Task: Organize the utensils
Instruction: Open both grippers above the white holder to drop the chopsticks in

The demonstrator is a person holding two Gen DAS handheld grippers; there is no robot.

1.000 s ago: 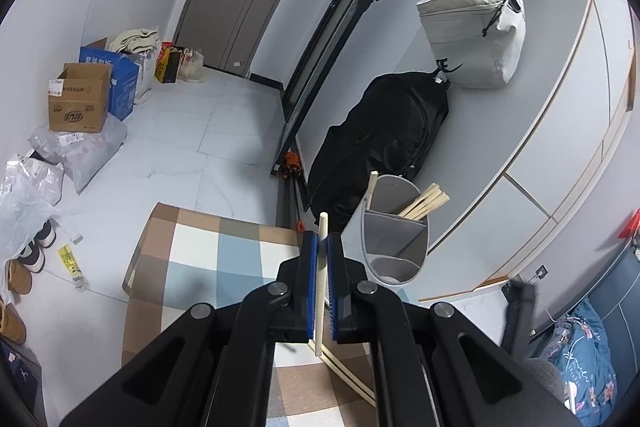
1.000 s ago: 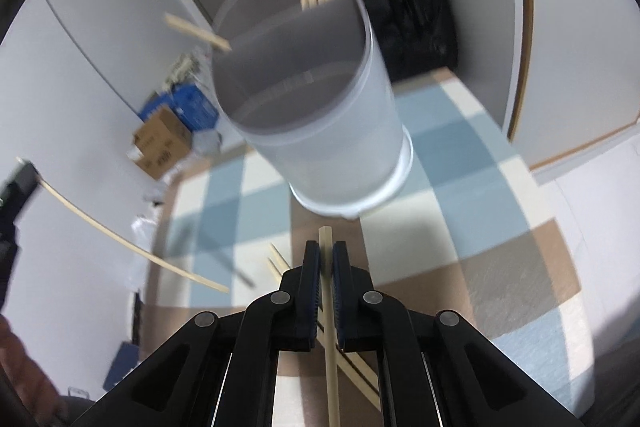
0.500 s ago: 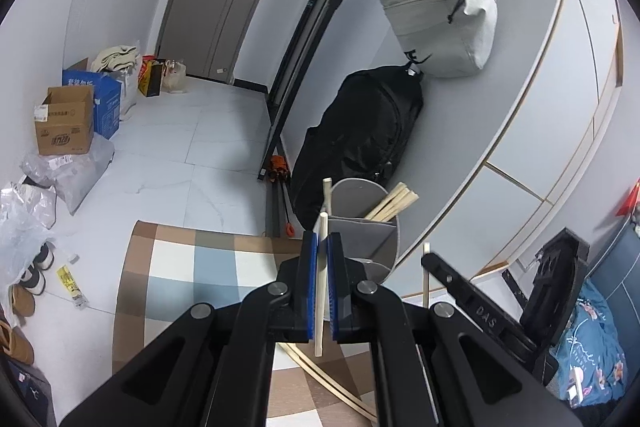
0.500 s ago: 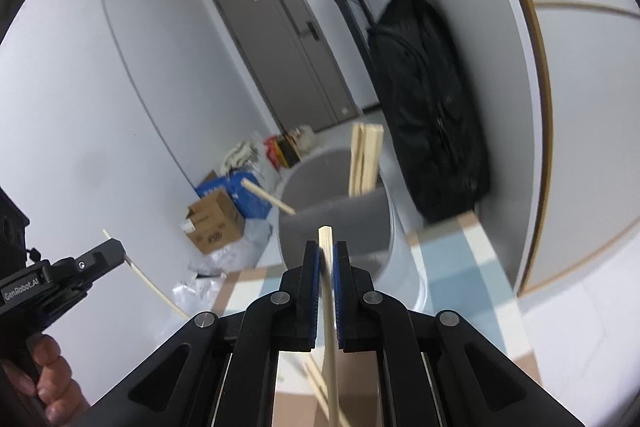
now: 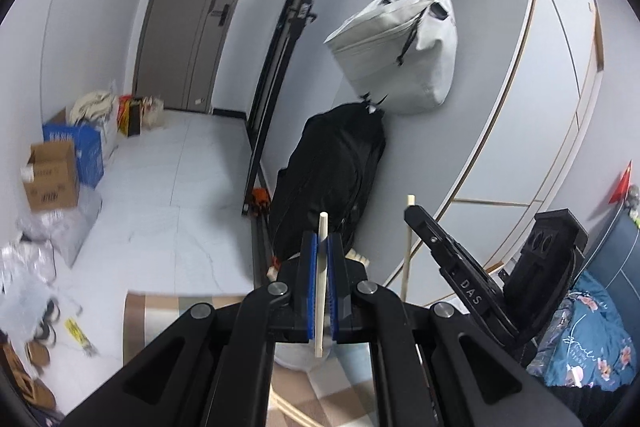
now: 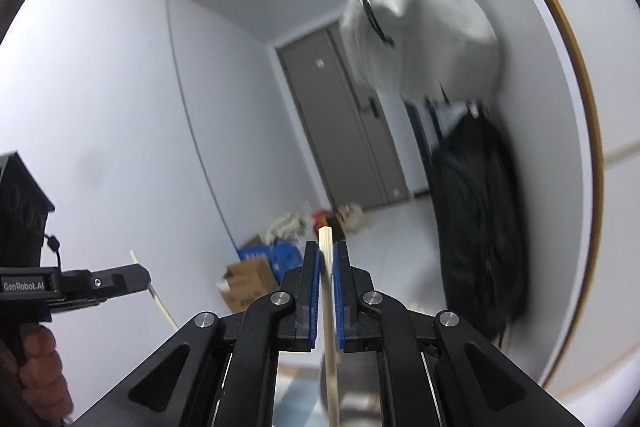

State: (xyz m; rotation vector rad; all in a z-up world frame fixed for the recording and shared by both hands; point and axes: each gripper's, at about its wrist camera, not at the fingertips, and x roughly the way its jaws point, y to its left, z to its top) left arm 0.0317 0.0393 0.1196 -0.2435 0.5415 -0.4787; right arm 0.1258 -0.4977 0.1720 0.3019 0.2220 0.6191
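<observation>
Chopsticks (image 5: 321,283) are clamped upright between the jaws of both your left gripper (image 5: 321,267) and right gripper (image 6: 326,267); neither is in the holder yet.

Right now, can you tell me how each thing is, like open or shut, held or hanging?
Left gripper: shut on a chopstick.
Left chopstick: held upright, clamped between the pads.
Right gripper: shut on a chopstick.
Right chopstick: held, clamped between the pads.
Door: shut.
White bag: hanging on the wall.
Black bag: under the white bag.
</observation>
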